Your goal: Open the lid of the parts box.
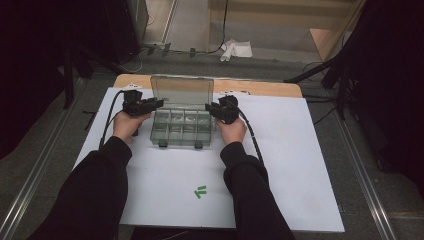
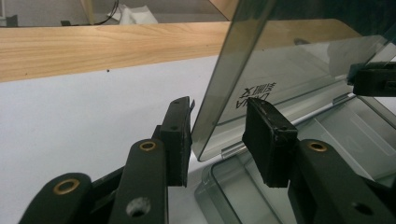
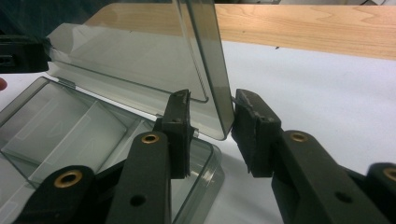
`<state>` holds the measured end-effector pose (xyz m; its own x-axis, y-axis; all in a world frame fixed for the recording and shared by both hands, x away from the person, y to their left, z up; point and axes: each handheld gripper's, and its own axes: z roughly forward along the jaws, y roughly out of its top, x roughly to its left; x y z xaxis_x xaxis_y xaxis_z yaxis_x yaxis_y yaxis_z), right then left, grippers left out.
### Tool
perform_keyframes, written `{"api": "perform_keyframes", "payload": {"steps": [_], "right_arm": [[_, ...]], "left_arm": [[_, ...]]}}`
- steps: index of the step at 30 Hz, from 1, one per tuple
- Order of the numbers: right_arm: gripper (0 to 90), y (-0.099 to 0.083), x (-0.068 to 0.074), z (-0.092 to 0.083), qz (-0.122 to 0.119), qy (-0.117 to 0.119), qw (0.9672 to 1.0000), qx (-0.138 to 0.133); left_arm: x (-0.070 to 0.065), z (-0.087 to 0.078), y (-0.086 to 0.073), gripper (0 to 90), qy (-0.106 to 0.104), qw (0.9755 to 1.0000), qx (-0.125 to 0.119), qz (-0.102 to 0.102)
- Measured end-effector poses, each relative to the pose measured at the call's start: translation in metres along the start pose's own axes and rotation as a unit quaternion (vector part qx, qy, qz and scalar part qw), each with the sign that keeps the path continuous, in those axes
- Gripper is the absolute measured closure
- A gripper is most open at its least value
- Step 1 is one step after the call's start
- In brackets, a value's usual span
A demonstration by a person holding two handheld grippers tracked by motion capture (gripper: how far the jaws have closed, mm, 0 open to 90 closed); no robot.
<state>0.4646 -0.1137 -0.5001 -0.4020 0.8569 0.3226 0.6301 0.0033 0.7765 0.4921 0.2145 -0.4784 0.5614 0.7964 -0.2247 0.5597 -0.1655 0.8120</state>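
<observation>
The clear box (image 1: 181, 127) sits on the white sheet (image 1: 280, 165), its lid (image 1: 181, 90) upright. The left gripper (image 2: 217, 140) straddles the lid's left edge, jaws apart, pads clear of it. The right gripper (image 3: 212, 130) straddles the right edge, pads not quite touching
</observation>
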Motion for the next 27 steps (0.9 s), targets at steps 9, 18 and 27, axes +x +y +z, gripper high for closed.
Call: {"api": "perform_keyframes", "payload": {"steps": [9,18,27], "right_arm": [[68.6,-0.001,-0.001,0.002,0.007,-0.001,1.0000,-0.004],[68.1,-0.002,-0.002,0.003,0.012,0.000,0.9999,-0.003],[66.4,-0.003,-0.005,0.005,0.032,0.008,0.9995,-0.005]], "left_arm": [[-0.002,0.005,-0.002,60.6,0.009,0.9999,-0.006,0.003],[0.000,0.010,-0.005,60.5,0.011,0.9999,-0.007,-0.005],[0.002,0.014,-0.008,60.5,0.014,0.9999,-0.004,-0.008]]}}
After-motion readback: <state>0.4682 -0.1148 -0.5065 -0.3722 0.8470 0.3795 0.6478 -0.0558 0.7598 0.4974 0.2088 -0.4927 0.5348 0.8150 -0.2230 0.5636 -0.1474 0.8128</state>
